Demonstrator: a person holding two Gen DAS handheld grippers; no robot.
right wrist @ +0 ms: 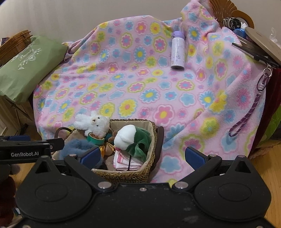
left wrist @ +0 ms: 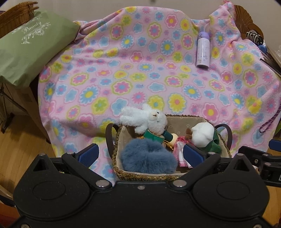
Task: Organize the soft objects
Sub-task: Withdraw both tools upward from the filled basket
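Here: basket (left wrist: 123, 172) at blanket (left wrist: 140, 70) near edge (far side bare); both grippers wide, empty.

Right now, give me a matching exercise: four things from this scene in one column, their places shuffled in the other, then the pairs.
Things:
1. white teddy
2. purple bottle
3. green pillow
4. blue fluffy thing

Places:
A. lying on the flowered blanket, far right side
B. inside the basket, at its near end
C. draped over the basket's far left corner
D. left of the blanket, in front of a wicker basket

Pairs: 1-C, 2-A, 3-D, 4-B
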